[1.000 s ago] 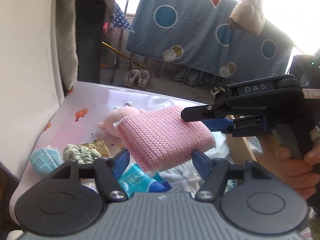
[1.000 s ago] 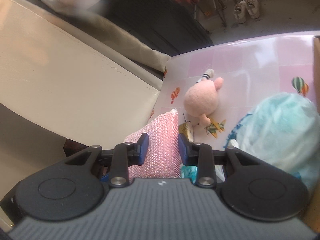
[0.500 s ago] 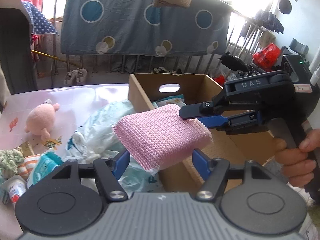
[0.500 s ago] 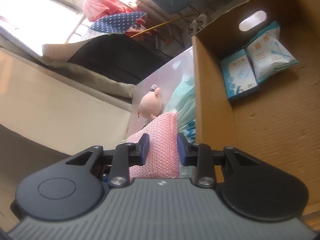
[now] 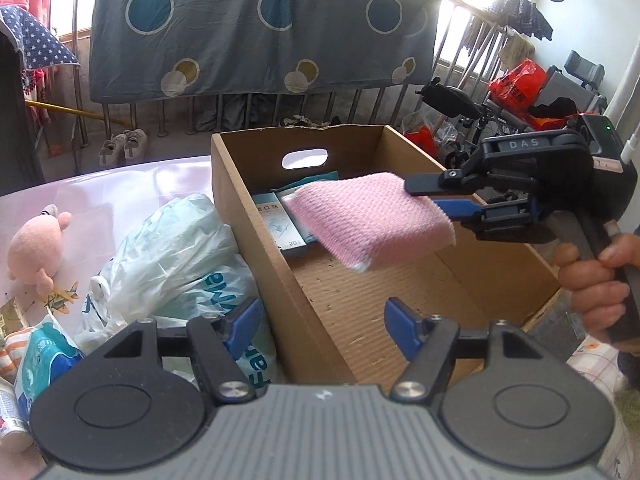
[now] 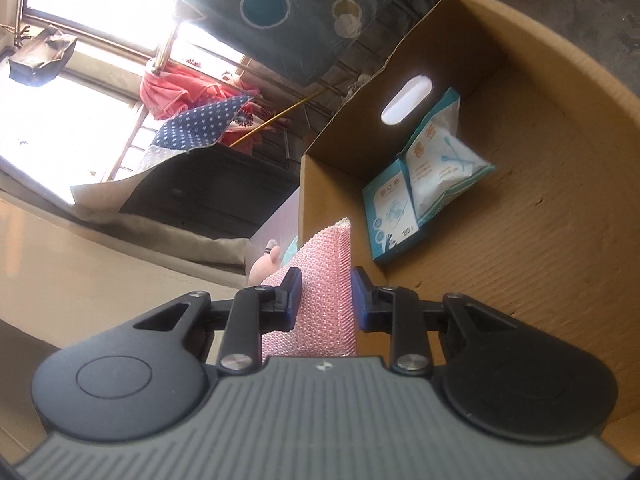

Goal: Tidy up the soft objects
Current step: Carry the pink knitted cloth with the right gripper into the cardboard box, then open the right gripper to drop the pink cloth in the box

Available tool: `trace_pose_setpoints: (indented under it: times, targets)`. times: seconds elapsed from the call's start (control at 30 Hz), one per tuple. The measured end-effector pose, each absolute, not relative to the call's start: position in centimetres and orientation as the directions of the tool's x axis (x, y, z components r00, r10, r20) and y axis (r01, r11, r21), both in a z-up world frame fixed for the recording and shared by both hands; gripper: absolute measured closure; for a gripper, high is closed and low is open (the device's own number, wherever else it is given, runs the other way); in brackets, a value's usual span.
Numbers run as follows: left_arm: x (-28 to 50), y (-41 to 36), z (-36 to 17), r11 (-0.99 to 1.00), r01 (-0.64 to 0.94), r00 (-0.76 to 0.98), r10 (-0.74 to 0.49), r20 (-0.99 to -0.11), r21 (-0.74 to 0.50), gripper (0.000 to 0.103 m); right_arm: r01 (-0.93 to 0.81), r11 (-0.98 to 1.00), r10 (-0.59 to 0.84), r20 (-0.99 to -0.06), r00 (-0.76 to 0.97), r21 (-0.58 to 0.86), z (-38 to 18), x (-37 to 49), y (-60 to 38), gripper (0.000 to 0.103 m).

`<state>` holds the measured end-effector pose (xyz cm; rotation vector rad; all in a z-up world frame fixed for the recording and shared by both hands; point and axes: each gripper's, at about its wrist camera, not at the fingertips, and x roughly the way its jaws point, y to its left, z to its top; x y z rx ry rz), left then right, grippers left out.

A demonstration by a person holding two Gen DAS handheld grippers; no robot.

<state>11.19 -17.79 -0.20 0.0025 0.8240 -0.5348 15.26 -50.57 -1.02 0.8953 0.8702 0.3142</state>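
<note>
Right gripper point(image 6: 326, 296) fingers clamped on pink knitted cloth point(image 5: 370, 220), jaws just been closing further on it. Cloth hangs beyond fingertips, above open cardboard box point(image 5: 256, 216), clear of box floor. Left gripper point(image 5: 322, 322) fingers spread, nothing between; box floor ahead of them. Tissue packs point(image 6: 424, 184) lie beyond cloth at far box end. Step judged: carry-to-box, near drop. Next likely calls for lowering cloth onto bare floor short of packs, then releasing.
</note>
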Motion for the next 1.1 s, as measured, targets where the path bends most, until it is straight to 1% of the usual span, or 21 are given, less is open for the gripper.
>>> trace_pose_setpoints:
  times: [0.17,0.3,0.37,0.53,0.67,0.77,0.87,0.9,0.97,1.0,1.03,1.1]
  targets:
    - [11.6,-16.3,-0.3,0.881,0.430,0.567,-0.433,-0.701,-0.196,0.034,0.158,0.664,0.450,-0.560,0.696,0.731,0.4,16.0,-54.1,0.078]
    - [11.8,-14.8,-0.7,0.896,0.401,0.574,-0.409,-0.710,-0.192,0.034,0.266,0.700,0.289,-0.604,0.743,0.662,0.6,17.0,-55.8,0.078]
    - [11.9,-13.9,-0.8,0.904,0.383,0.578,-0.395,-0.714,-0.190,0.034,0.296,0.721,0.232,-0.620,0.749,0.627,0.4,18.2,-55.9,0.078]
    - [12.1,-12.0,-1.0,0.921,0.341,0.587,-0.365,-0.722,-0.188,0.034,0.319,0.845,0.063,-0.671,0.739,0.430,0.4,22.4,-54.0,0.078]
    - [12.2,-10.8,-1.1,0.929,0.318,0.595,-0.352,-0.722,-0.191,0.034,0.365,0.881,-0.081,-0.664,0.743,0.300,0.4,24.8,-52.8,0.078]
    - [12.3,-10.4,-1.2,0.931,0.309,0.594,-0.348,-0.725,-0.193,0.034,0.416,0.874,-0.173,-0.638,0.750,0.252,0.0,25.8,-52.1,0.077]
    - [12.2,-9.9,-1.3,0.934,0.302,0.596,-0.342,-0.726,-0.192,0.034,0.440,0.858,-0.208,-0.603,0.770,0.266,-1.2,26.4,-51.2,0.075]
    - [12.2,-9.7,-1.2,0.934,0.300,0.598,-0.341,-0.725,-0.193,0.034,0.445,0.857,-0.214,-0.606,0.766,0.259,-1.8,26.5,-50.8,0.073]
    - [12.1,-9.2,-1.2,0.937,0.293,0.602,-0.336,-0.725,-0.192,0.034,0.432,0.870,-0.190,-0.646,0.739,0.238,-2.8,26.6,-49.9,0.067]
    - [12.1,-9.0,-1.2,0.938,0.289,0.604,-0.333,-0.724,-0.191,0.034,0.426,0.877,-0.184,-0.665,0.724,0.221,-3.2,26.5,-49.4,0.059]
    - [12.0,-8.7,-1.1,0.939,0.285,0.607,-0.331,-0.723,-0.191,0.034,0.424,0.883,-0.186,-0.679,0.710,0.201,-3.5,26.2,-48.9,0.056]
    - [12.0,-8.3,-1.1,0.941,0.277,0.610,-0.329,-0.721,-0.195,0.034,0.414,0.890,-0.171,-0.701,0.693,0.193,-3.9,25.3,-48.1,0.055]
